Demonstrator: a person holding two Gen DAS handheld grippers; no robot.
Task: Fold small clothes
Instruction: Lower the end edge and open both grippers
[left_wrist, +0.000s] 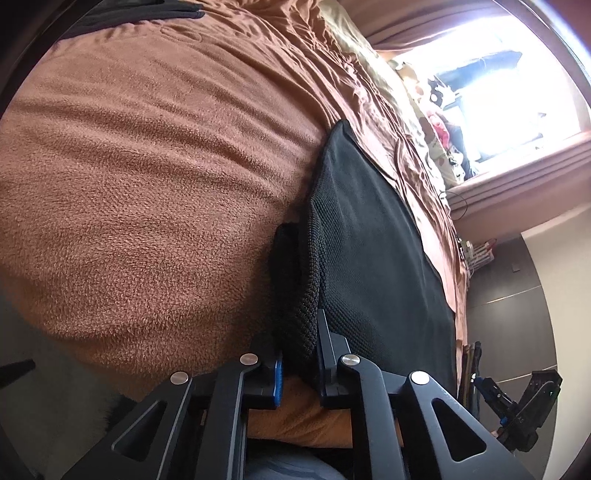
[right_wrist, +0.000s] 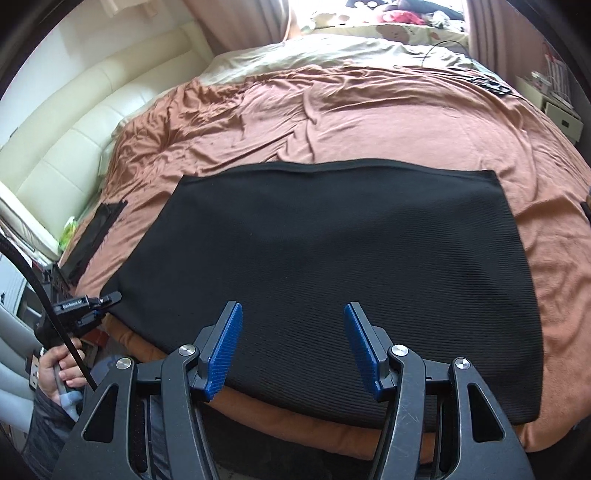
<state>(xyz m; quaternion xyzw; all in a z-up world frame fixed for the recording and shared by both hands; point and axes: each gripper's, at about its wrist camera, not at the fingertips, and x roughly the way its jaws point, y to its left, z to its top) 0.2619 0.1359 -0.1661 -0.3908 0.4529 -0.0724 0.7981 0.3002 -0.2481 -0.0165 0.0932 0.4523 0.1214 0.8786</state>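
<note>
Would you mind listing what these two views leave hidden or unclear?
- Left wrist view: the left gripper pinches the black garment; bunched knit hides the pads' contact.
- Right wrist view: the garment's near edge sits behind the open right gripper.
- Both views: window glare washes out detail.

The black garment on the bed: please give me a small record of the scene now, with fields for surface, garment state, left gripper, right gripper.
surface: brown blanket on a bed
garment state: black garment spread flat, near-left corner bunched
left gripper: left gripper shut on the garment's corner
right gripper: right gripper open above the garment's near edge, holding nothing
fold: not yet made
</note>
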